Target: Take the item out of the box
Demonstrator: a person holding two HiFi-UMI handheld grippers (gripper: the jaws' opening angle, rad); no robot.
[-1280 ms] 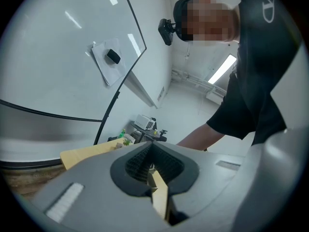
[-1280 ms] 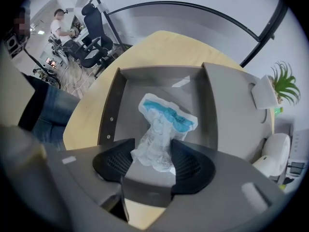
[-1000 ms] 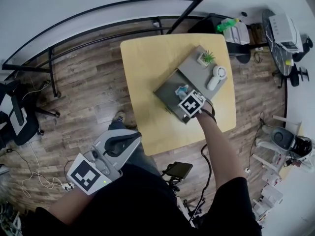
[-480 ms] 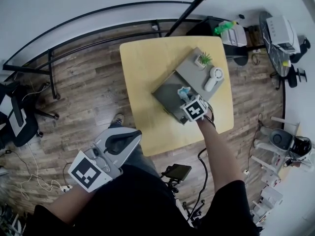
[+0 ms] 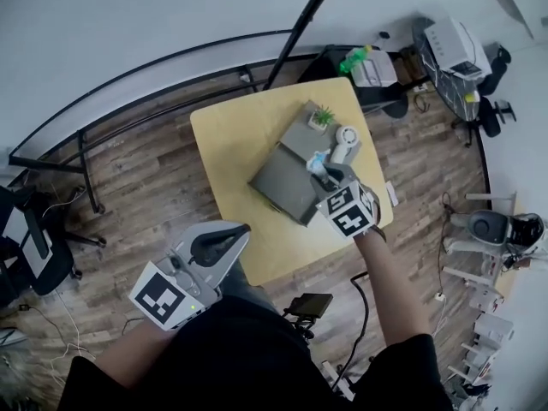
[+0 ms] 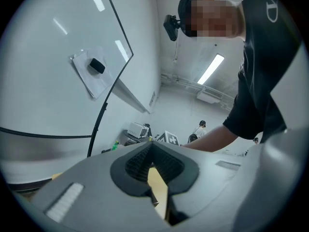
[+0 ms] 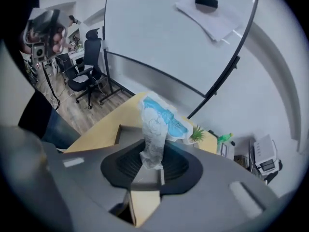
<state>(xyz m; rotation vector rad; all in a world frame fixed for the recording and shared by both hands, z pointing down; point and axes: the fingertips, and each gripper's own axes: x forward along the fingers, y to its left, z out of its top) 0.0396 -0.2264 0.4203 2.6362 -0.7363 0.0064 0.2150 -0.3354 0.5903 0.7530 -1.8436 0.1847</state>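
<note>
A grey box [image 5: 282, 185] lies open on the yellow table [image 5: 227, 135], its lid [image 5: 300, 135] folded back. My right gripper [image 5: 326, 175] is over the box's right edge, shut on a blue and white packet [image 5: 318, 159]. In the right gripper view the packet [image 7: 160, 121] stands up from between the pads, crumpled where it is pinched, with the gripper [image 7: 153, 164] above the box [image 7: 126, 132]. My left gripper [image 5: 224, 240] hangs low beside my body, off the table, its jaws together and empty; in its own view it [image 6: 153, 154] points up at a wall.
A small potted plant [image 5: 324, 115] and a white hand fan [image 5: 345, 139] rest on the box lid. Behind the table are a black rail [image 5: 171, 67], a green bottle [image 5: 354, 58] and a printer [image 5: 454, 45]. Office chairs [image 5: 30, 238] stand at the left.
My right gripper has drawn back from inside the box toward the table's near right corner, lifting the packet with it. The left gripper has stayed put.
</note>
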